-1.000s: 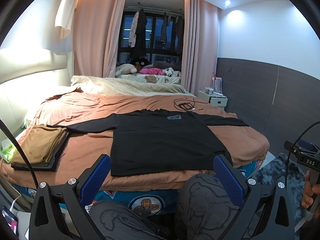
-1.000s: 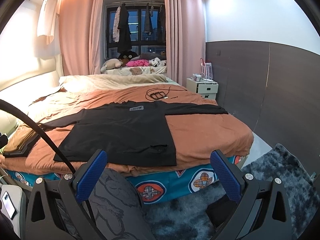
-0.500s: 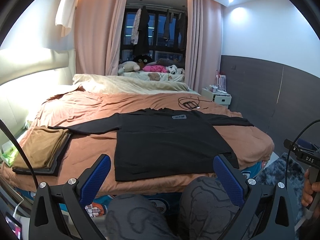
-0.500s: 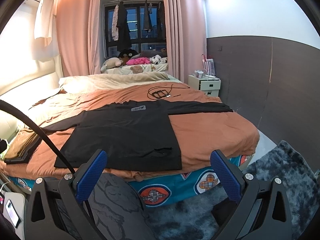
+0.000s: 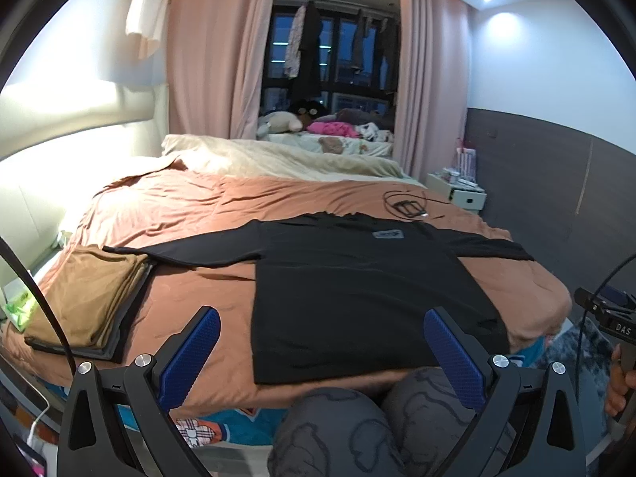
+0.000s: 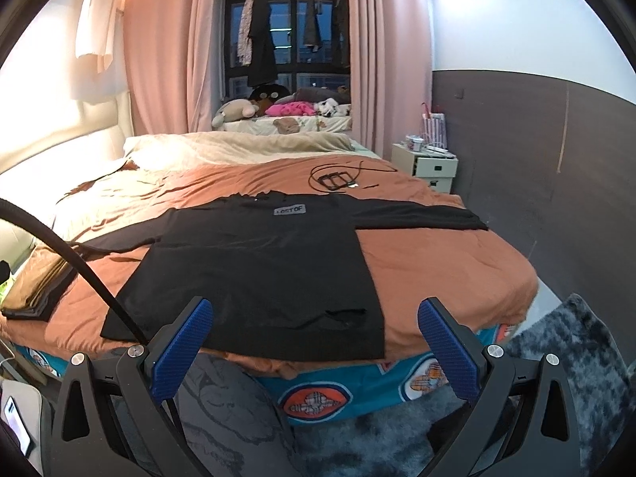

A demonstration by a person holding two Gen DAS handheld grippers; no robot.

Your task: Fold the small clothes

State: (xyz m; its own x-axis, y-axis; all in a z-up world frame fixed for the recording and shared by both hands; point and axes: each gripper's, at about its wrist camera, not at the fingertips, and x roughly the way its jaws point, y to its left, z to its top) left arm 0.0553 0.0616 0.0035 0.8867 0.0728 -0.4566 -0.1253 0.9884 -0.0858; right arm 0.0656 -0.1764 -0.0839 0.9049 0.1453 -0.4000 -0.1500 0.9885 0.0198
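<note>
Bedroom, dim window at the back with pink curtains (image 6: 165,47); a bed (image 5: 190,214) under a rust-brown cover fills the view. At the bed's left edge: a folded stack of clothes (image 5: 85,298), tan piece on top, dark pieces under it. One sleeve of the black T-shirt (image 5: 357,290) reaches to just beside that stack. Shirt lies flat and spread on the near half of the bed, sleeves out to both sides, small grey label near the collar, hem at the near edge. Beyond the collar, a coiled black cable (image 6: 338,179) on the cover. Small white nightstand (image 6: 425,165) stands past the bed's far right corner; grey shaggy rug (image 6: 564,361) on the floor at right.

Left hand-held gripper (image 5: 322,353): blue pads spread wide, nothing between them, held short of the hem, above the person's knees. Right hand-held gripper (image 6: 314,348): also spread wide, empty, near the shirt's lower right corner, not touching cloth.
</note>
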